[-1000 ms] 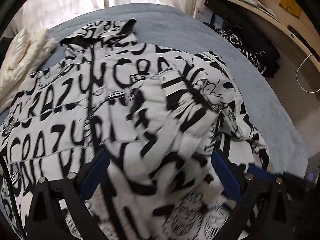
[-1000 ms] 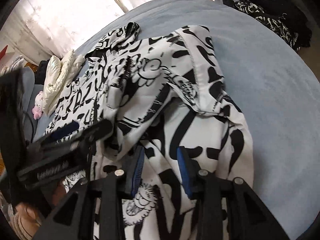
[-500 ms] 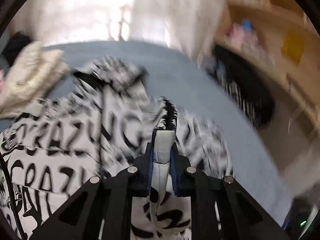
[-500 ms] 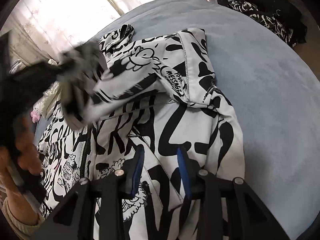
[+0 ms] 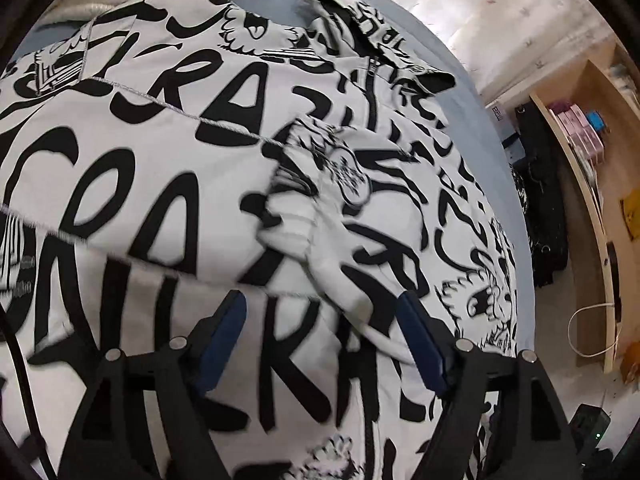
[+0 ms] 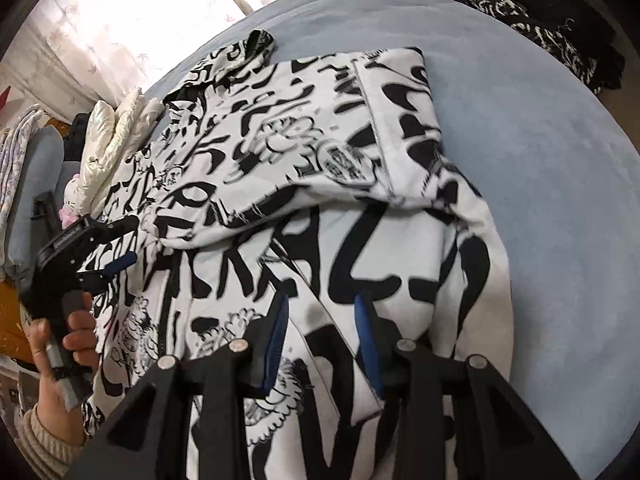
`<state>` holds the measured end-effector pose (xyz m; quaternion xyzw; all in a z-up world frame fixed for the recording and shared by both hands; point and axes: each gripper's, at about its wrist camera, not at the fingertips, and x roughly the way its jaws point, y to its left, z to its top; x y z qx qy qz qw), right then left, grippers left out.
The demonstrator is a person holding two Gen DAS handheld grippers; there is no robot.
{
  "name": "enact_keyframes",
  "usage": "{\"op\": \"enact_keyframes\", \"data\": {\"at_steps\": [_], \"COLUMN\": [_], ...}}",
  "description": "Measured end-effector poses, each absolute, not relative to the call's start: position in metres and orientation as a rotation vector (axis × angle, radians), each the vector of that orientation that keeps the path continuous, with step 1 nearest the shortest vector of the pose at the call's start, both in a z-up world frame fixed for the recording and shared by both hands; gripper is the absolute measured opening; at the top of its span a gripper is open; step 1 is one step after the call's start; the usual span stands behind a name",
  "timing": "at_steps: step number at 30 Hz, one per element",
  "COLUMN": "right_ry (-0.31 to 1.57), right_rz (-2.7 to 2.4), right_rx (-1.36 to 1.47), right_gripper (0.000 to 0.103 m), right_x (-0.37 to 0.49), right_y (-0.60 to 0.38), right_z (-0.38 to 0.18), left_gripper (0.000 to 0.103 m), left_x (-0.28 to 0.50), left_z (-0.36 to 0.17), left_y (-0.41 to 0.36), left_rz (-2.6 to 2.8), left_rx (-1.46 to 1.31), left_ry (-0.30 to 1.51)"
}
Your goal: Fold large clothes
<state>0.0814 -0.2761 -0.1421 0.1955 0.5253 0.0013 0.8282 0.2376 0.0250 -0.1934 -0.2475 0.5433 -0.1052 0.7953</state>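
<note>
A bed (image 6: 552,184) covered in a pale blue-grey, suede-like spread carries everything. Directly on it lies a white jacket (image 6: 320,208) printed with bold black graffiti lettering, spread flat with its collar (image 6: 256,42) toward the curtained window and one sleeve folded across its front. Beside the jacket, at the bed's far side, rests a cream quilted puffer garment (image 6: 116,136), touching the jacket's edge.

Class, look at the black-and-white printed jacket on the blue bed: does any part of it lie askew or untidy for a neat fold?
Yes. The sleeve folded across the jacket lies slanted and rumpled, not flat and square; its cuff end bunches near the zip. The collar is also crumpled. Both grippers, left and right, are open.
</note>
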Motion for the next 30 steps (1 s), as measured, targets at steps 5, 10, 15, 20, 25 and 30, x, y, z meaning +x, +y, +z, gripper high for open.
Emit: {"op": "enact_keyframes", "data": {"at_steps": [5, 10, 15, 20, 25, 30], "right_ry": [1.093, 1.057, 1.089, 1.144, 1.119, 1.079], "right_rz": [0.011, -0.042, -0.088, -0.141, -0.100, -0.093], "right_rx": [0.408, 0.434, 0.485, 0.553, 0.668, 0.602], "right_gripper": [0.041, 0.064, 0.064, 0.064, 0.064, 0.013], "right_x": [0.109, 0.160, 0.230, 0.280, 0.299, 0.308], "right_y": [-0.287, -0.325, -0.371, -0.407, -0.421, -0.415], "right_z": [-0.122, -0.110, -0.132, -0.173, -0.198, -0.195], "left_gripper": [0.076, 0.076, 0.059, 0.026, 0.015, 0.015], "left_x": [0.268, 0.303, 0.328, 0.336, 0.327, 0.316], "left_z": [-0.197, -0.199, -0.201, -0.188, -0.147, -0.123], "left_y": [0.024, 0.009, -0.006, -0.009, -0.006, -0.014], "left_rz": [-0.272, -0.291, -0.298, -0.254, -0.268, -0.253], "left_rx": [-0.469, -0.324, -0.232, -0.175, -0.218, -0.172], "left_ry": [1.186, 1.222, 1.213, 1.145, 0.969, 0.857]}}
